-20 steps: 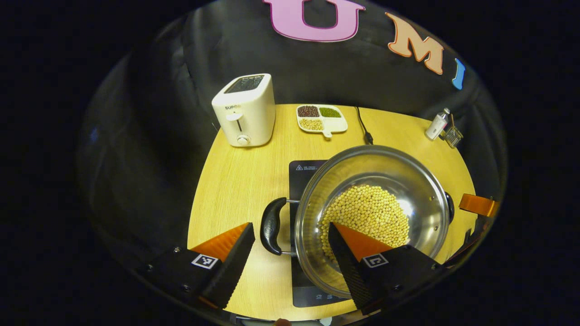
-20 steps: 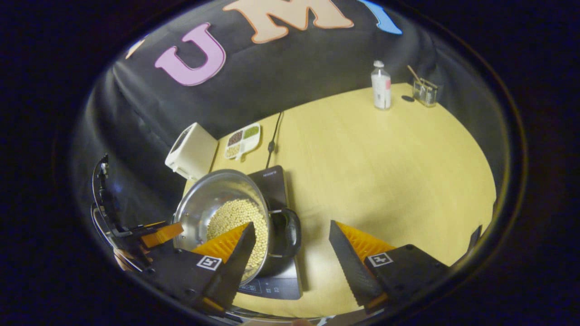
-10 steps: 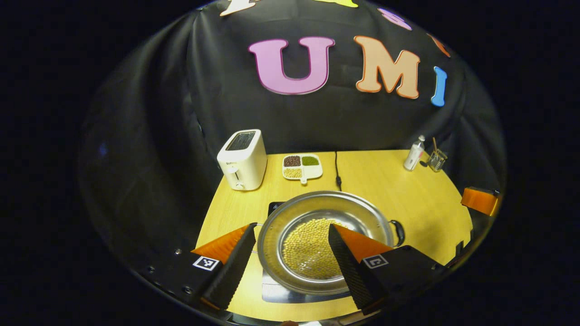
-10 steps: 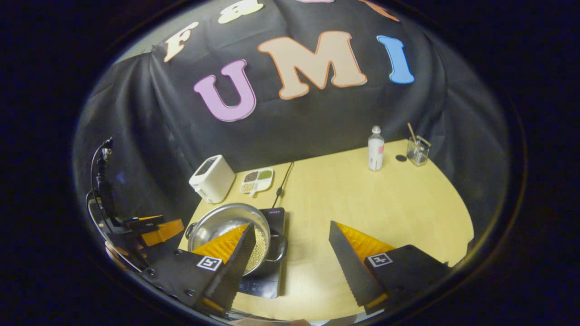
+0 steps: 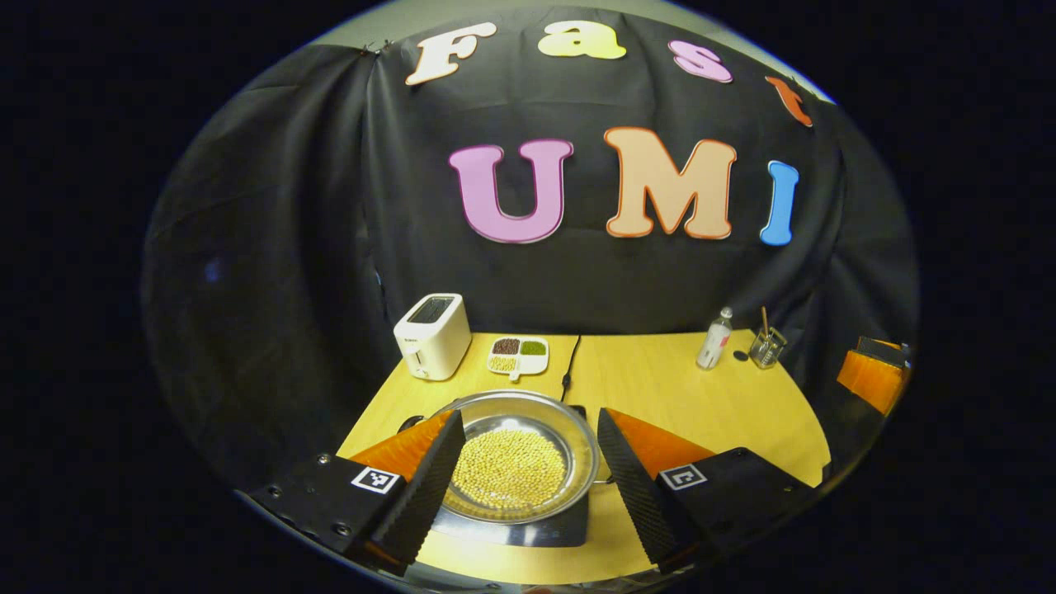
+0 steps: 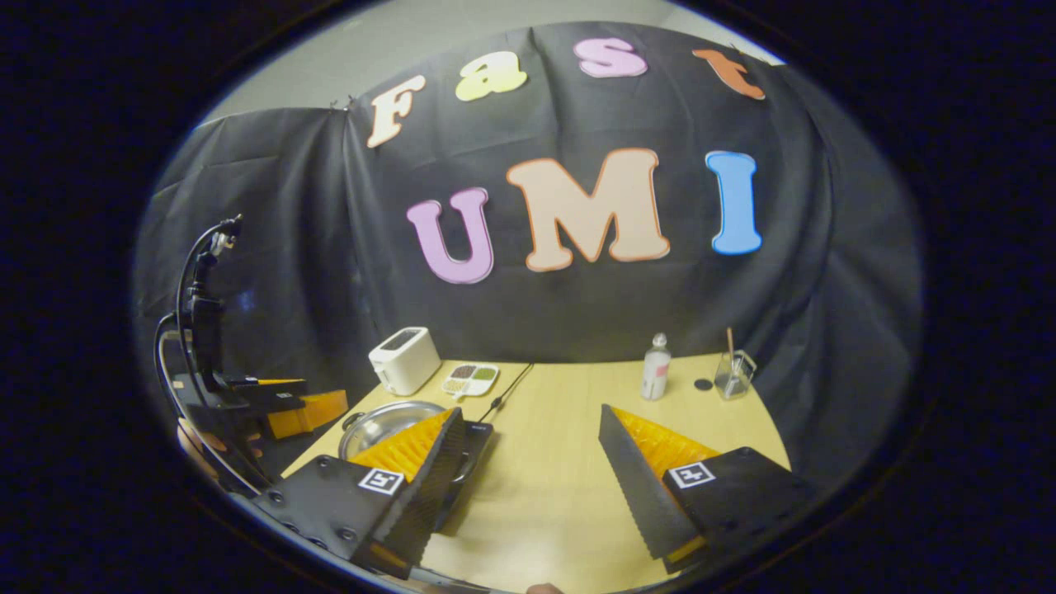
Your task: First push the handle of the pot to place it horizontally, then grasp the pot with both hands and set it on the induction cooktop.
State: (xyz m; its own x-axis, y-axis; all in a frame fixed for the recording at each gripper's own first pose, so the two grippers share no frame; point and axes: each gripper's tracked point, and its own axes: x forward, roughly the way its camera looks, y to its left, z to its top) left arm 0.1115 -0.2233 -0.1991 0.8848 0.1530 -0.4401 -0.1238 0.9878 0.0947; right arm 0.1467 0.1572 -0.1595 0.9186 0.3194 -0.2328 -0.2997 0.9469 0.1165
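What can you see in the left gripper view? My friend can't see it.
A steel pot of yellow beans sits on a black induction cooktop, between the open left gripper fingers. Behind stand a white toaster and a bottle.

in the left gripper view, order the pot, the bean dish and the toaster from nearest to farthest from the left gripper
1. The pot of beans, on the cooktop, sits right ahead of the left gripper.
2. and 3. The bean dish, at the table's back middle, and the toaster, back left, are too close to call.

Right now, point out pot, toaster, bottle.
pot [image 5: 577,429], left gripper view, steel rim at right.
toaster [image 5: 431,340], left gripper view, front face.
bottle [image 6: 656,378], right gripper view, mid body.
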